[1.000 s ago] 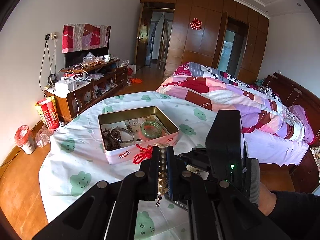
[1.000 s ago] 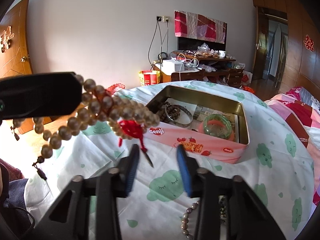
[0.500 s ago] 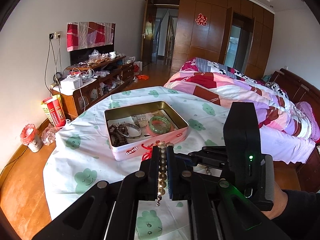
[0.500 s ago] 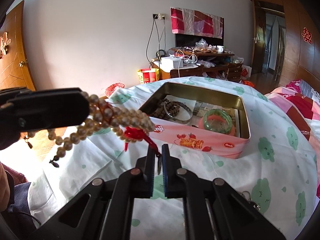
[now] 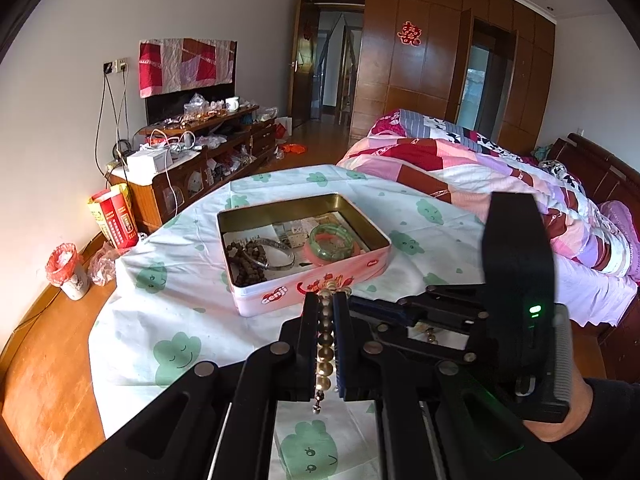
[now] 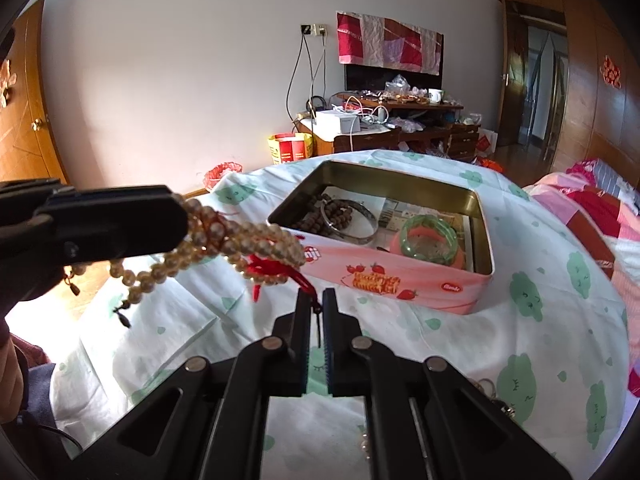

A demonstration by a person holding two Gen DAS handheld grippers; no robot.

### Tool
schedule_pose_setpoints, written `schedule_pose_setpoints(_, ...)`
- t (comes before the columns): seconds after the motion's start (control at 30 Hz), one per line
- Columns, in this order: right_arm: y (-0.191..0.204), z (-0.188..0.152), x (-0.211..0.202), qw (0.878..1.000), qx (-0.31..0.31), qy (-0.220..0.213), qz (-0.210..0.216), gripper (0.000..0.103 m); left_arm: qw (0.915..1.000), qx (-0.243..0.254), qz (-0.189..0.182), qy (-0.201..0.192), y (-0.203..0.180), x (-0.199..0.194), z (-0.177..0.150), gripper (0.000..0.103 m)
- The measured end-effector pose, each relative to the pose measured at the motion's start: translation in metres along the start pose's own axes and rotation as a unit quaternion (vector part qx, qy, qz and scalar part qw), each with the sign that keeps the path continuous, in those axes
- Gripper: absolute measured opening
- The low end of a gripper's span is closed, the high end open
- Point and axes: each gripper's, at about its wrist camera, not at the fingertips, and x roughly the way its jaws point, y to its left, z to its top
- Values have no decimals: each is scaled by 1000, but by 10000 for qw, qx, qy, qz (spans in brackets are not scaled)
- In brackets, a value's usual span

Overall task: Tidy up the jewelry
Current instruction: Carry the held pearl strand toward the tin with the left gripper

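My left gripper [image 5: 325, 300] is shut on a string of pale wooden beads [image 5: 325, 340], which hangs in loops from it above the cloth. In the right wrist view the same beads [image 6: 248, 240] stretch from the left gripper [image 6: 182, 220] toward the red tassel [image 6: 298, 278]. My right gripper [image 6: 317, 296] is shut on that tassel's cord. Just beyond stands the open pink tin [image 5: 320, 284], holding a dark bead bracelet [image 5: 248, 260], a silver bangle [image 5: 280, 252] and a green bangle [image 5: 330, 240]. In the right wrist view the tin [image 6: 400, 280] lies ahead and to the right.
The tin stands on a table under a white cloth with green clouds [image 5: 172, 352]. More jewelry [image 6: 486, 388] lies on the cloth at my right. A bed with a pink quilt [image 5: 500, 176] is at the right, a cluttered wooden cabinet [image 5: 192, 168] at the left wall.
The right gripper has closed from open onto the red tassel cord. The left gripper keeps its hold on the beads and has shifted only slightly.
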Motion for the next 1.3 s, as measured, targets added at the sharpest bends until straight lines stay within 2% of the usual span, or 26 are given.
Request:
schedule_pose_setpoints(0.03,0,0,0,10000,9,-8,-18,12,10000,-41,-12,23,2,2,-1,6)
schedule_pose_setpoints(0.07,0,0,1,10000,6,28,-65,21,9999,-92,4,87,6,7,-2,6)
schedule_pose_setpoints(0.1,1,0,2,9997,-47,127,-204,62,9999,-97,54,121,8,11,-3,6)
schedule_pose_setpoints(0.13,2,-1,1,9993,-104,148,-321,93,9998,-94,108,132,10,14,-4,6)
schedule_pose_setpoints(0.17,3,-3,-3,9989,-161,54,-447,96,9996,-111,206,187,13,19,-7,6)
schedule_pose_setpoints(0.3,1,-14,-17,9975,-347,70,-613,95,9988,-103,308,379,15,33,-13,6)
schedule_pose_setpoints(0.4,-10,-24,-25,9962,-254,10,-829,95,9984,344,437,-114,-6,18,-13,6)
schedule_pose_setpoints(0.43,-16,-25,-27,9955,-176,-26,-933,95,9970,508,579,-126,-10,21,-13,6)
schedule_pose_setpoints(0.5,-33,-31,-29,9938,135,-48,-1100,95,9949,517,835,213,-2,41,-14,6)
schedule_pose_setpoints(0.53,-42,-34,-28,9931,336,32,-1120,95,9958,416,770,254,2,40,-13,5)
schedule_pose_setpoints(0.57,-47,-37,-28,9924,454,96,-1141,95,9974,389,598,106,-1,30,-10,5)
schedule_pose_setpoints(0.63,-54,-40,-28,9910,563,135,-1204,95,9959,623,580,-295,-12,11,-3,6)
schedule_pose_setpoints(0.67,-55,-41,-31,9906,561,70,-1248,95,9955,678,630,-210,-11,20,-3,6)
schedule_pose_setpoints(0.7,-56,-42,-32,9905,572,55,-1247,95,9948,594,796,212,-2,42,-7,6)
schedule_pose_setpoints(0.73,-56,-42,-31,9907,584,60,-1225,95,9953,418,752,443,5,50,-10,5)
schedule_pose_setpoints(0.77,-56,-42,-31,9908,590,62,-1218,95,9967,413,623,304,3,39,-9,5)
schedule_pose_setpoints(0.83,-56,-43,-33,9911,543,25,-1211,95,9947,723,712,-193,-10,15,-6,6)
schedule_pose_setpoints(0.87,-56,-44,-35,9908,524,-16,-1244,95,9948,736,667,-208,-10,15,-5,6)
schedule_pose_setpoints(0.93,-60,-47,-35,9902,605,-19,-1262,95,9961,552,621,308,-1,36,-8,6)
schedule_pose_setpoints(1.03,-66,-49,-34,9896,769,31,-1213,95,9956,678,629,-168,-8,17,-2,6)
schedule_pose_setpoints(1.1,-66,-49,-38,9893,740,-41,-1259,95,9943,493,857,404,7,48,-8,6)
schedule_pose_setpoints(1.13,-67,-49,-37,9891,761,-22,-1261,95,9945,348,786,593,12,55,-10,6)
schedule_pose_setpoints(1.17,-67,-49,-36,9892,782,-7,-1238,95,9962,370,627,484,7,47,-9,6)
schedule_pose_setpoints(1.23,-67,-51,-35,9898,772,5,-1202,95,9954,731,620,-58,-13,21,0,6)
schedule_pose_setpoints(1.27,-67,-51,-35,9896,762,5,-1223,95,9956,707,591,-170,-12,17,3,6)
schedule_pose_setpoints(1.3,-67,-51,-34,9894,780,24,-1228,95,9960,600,653,-56,-3,25,4,6)
